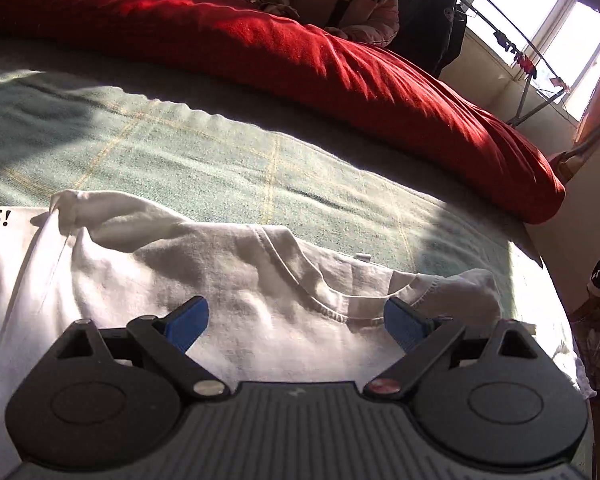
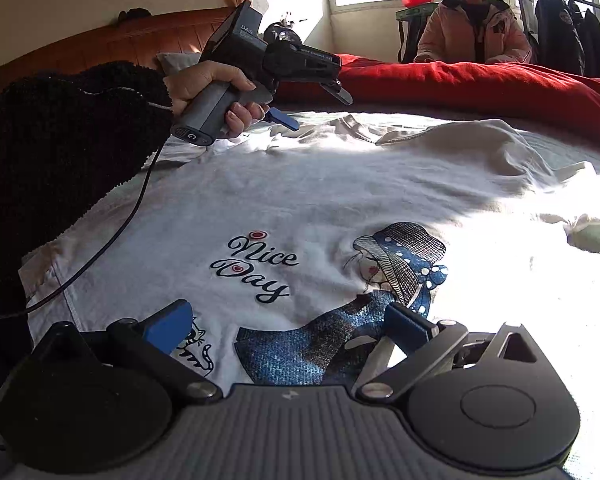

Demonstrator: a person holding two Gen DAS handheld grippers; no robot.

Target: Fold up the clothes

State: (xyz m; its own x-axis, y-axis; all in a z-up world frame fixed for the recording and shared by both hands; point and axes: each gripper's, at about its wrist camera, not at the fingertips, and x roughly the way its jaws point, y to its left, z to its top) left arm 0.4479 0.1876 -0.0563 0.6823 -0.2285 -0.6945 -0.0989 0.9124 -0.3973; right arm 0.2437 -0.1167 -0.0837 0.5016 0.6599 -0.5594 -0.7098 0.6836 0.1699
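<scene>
Green bed (image 1: pixel 228 168) under everything, red duvet (image 1: pixel 300 64) far beyond the jaws. White T-shirt (image 2: pixel 320 200) spread flat beneath both sets of jaws, collar (image 1: pixel 300 280) just ahead of left gripper (image 1: pixel 296 322). Left hand (image 2: pixel 208 92) gripping handle, tilted downward, jaws released. Right gripper (image 2: pixel 288 330) hovering over print, jaws released.

We wore a black fuzzy sleeve (image 2: pixel 60 128), and a thin black cable (image 2: pixel 112 236) trailed from the grey handle (image 2: pixel 204 114) of our left gripper (image 2: pixel 316 106). Each gripper had blue fingers (image 1: pixel 188 322) on black linkages with silver pivot screws (image 1: pixel 209 388), above a ribbed grey body (image 1: pixel 296 432). Our right gripper (image 2: pixel 288 330) looked the same.
</scene>
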